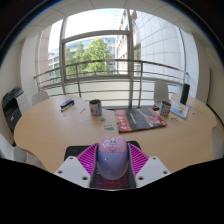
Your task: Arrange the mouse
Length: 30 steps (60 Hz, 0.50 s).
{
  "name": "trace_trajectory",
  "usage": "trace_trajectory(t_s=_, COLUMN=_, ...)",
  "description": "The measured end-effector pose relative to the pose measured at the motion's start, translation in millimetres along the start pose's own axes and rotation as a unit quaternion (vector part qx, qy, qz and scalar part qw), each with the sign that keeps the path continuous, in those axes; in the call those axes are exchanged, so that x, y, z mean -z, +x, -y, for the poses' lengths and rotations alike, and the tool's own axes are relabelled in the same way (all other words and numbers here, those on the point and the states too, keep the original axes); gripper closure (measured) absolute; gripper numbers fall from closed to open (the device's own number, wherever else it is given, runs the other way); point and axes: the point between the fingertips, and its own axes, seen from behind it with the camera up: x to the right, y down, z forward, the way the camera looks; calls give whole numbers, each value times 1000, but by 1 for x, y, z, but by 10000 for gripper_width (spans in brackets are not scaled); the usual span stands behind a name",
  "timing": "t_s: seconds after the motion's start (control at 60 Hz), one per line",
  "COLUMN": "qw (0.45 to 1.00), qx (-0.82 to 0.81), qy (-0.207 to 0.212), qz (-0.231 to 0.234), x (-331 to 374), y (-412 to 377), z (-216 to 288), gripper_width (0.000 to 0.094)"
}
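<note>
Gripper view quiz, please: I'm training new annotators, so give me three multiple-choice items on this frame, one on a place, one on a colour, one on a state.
1. Where is the mouse?
A. Between the gripper's fingers
B. Beside the mug
C. On the magazine

2. What colour is the magazine's cover, mostly?
A. Blue
B. Red
C. Green

3. How does the mug stand?
A. Tipped on its side
B. Upside down
C. Upright

Answers:
1 A: the mouse sits between the two pink pads of the gripper, which press on its sides.
2 B: the magazine, lying on the table beyond the fingers, shows a mostly red cover.
3 C: the mug stands upright on the table, its open rim on top.
</note>
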Motion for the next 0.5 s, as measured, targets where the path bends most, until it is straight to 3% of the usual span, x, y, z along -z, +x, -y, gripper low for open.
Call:
trace_trajectory(t_s=0.083, qw=999, qx=-2, qy=-49, qz=-5, x=-26, y=-11, z=-45, gripper_width=479)
trace_trajectory(t_s=0.267, qw=994, qx=-17, qy=-101, qz=-23, x=-58, y=-15, z=-100, gripper_width=371)
trace_trajectory(t_s=0.317, qw=995, qx=-16, qy=-97, qz=-27, x=-54, y=-15, z=-96, gripper_width=305)
trace_trajectory(t_s=0.4, qw=996, qx=-9, qy=-89, qz=-30, x=-43, y=-18, z=-86, gripper_width=78)
trace_trajectory(t_s=0.5, qw=996, qx=2, qy=-81, qz=-42, x=-15, y=-19, z=-71, gripper_width=85)
